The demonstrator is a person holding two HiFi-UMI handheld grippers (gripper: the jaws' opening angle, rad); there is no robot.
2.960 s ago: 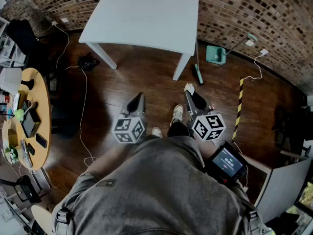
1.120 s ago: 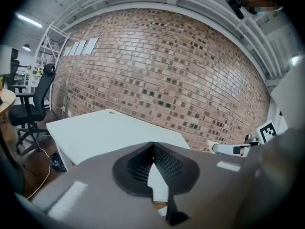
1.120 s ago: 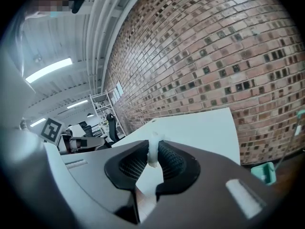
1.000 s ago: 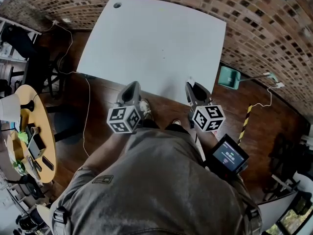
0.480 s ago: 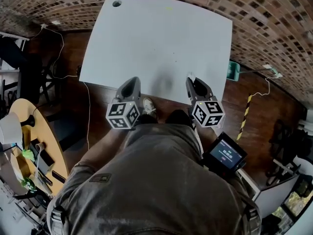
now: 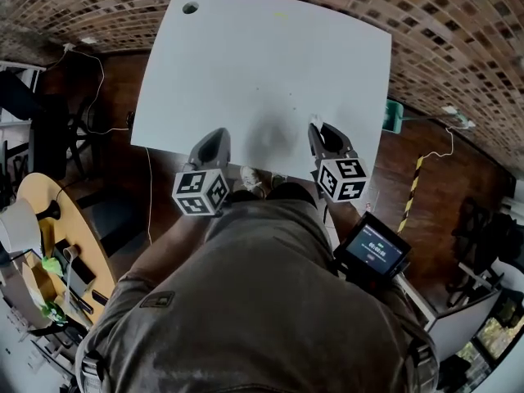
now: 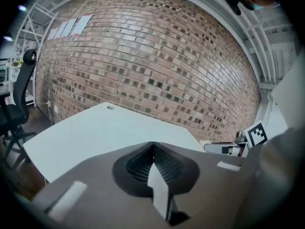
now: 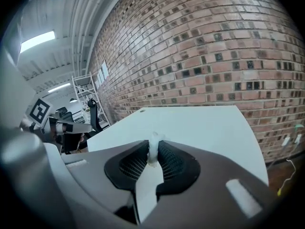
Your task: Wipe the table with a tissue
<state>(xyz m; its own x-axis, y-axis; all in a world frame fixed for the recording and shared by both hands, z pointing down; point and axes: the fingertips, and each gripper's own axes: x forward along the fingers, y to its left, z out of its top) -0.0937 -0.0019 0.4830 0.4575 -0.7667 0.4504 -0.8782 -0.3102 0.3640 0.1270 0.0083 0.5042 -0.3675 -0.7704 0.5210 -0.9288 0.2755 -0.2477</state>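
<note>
While we pinch the tissue (image 8: 153,146) in our right gripper (image 6: 314,128), left gripper (image 6: 218,135) pressed together, both overhang the table's (image 6: 262,47) near edge, wide top ahead.

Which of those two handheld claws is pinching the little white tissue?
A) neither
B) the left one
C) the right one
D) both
C: the tissue sits clamped in the jaws of the right gripper, while the left gripper has its jaws shut with nothing between them.
</note>
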